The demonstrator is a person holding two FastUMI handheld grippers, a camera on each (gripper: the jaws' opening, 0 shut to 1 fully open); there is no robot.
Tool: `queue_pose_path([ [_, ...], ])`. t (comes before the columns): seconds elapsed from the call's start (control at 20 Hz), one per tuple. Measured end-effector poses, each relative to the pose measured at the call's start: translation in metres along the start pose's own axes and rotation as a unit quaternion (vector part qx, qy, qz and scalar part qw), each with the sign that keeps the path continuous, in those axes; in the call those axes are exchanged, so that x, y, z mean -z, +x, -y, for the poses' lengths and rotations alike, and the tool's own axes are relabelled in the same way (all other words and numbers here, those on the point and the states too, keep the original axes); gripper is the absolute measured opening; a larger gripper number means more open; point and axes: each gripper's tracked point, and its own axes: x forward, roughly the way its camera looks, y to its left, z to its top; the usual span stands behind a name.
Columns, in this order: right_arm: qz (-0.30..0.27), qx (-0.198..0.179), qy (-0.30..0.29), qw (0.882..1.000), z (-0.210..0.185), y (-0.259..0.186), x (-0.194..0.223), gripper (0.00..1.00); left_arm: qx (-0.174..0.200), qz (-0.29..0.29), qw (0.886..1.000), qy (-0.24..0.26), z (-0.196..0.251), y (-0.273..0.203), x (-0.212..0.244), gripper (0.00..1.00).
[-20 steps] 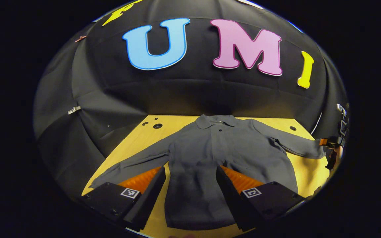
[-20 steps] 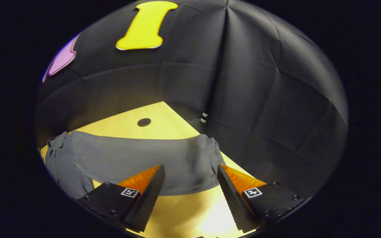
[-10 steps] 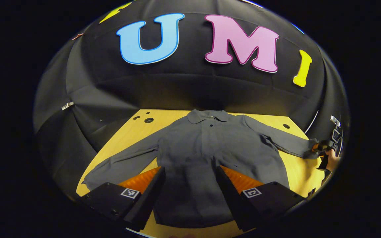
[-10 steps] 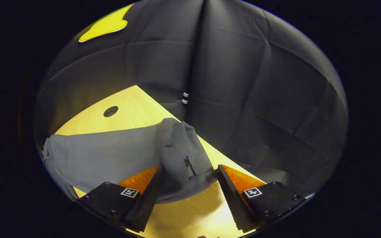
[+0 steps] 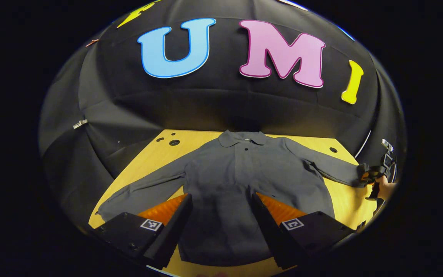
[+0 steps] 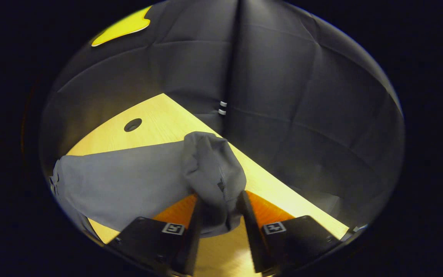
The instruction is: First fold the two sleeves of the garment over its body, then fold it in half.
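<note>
A dark grey long-sleeved shirt [image 5: 244, 177] lies flat on the yellow wooden table [image 5: 156, 154], collar at the far side, both sleeves spread out. My left gripper [image 5: 221, 215] hovers open above the shirt's lower hem. In the left gripper view my right gripper [image 5: 371, 175], held by a hand, sits at the cuff of the sleeve at the far right. In the right gripper view my right gripper [image 6: 219, 215] is shut on that sleeve's cuff [image 6: 214, 173], which bunches up between the fingers. The rest of the sleeve [image 6: 129, 184] runs off to the left.
The table has small round holes near its far corners [image 5: 174, 142] [image 6: 132, 124]. The black cloth wall stands close behind the table, and the table's right edge [image 6: 283, 188] runs just beyond the held cuff.
My right gripper's fingers have come together on the sleeve cuff, which has bunched and lifted slightly. My left gripper has barely shifted over the shirt's hem.
</note>
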Motion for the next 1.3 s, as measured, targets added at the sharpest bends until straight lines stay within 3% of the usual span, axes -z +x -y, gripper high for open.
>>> queue_pose_path([
  [0.2,0.015,-0.006,-0.056,0.998,-0.012,-0.001,-0.001,0.13,-0.013,-0.001,1.0,-0.012,-0.01,-0.002,0.004,0.97],
  [0.3,0.018,-0.011,-0.079,0.997,-0.018,-0.005,-0.001,0.1,-0.023,-0.003,1.0,-0.014,-0.018,-0.005,0.006,0.97],
  [0.5,0.04,-0.022,-0.104,0.993,-0.02,-0.014,-0.017,0.1,-0.044,-0.009,0.999,-0.029,-0.038,-0.011,0.012,0.97],
  [0.95,0.132,-0.087,-0.153,0.976,-0.095,-0.095,-0.097,0.09,-0.068,-0.001,0.996,-0.051,-0.081,-0.023,0.02,0.97],
  [1.3,0.161,-0.157,-0.208,0.952,-0.22,-0.18,-0.099,0.09,-0.085,0.0,0.994,-0.069,-0.127,-0.038,0.026,0.97],
])
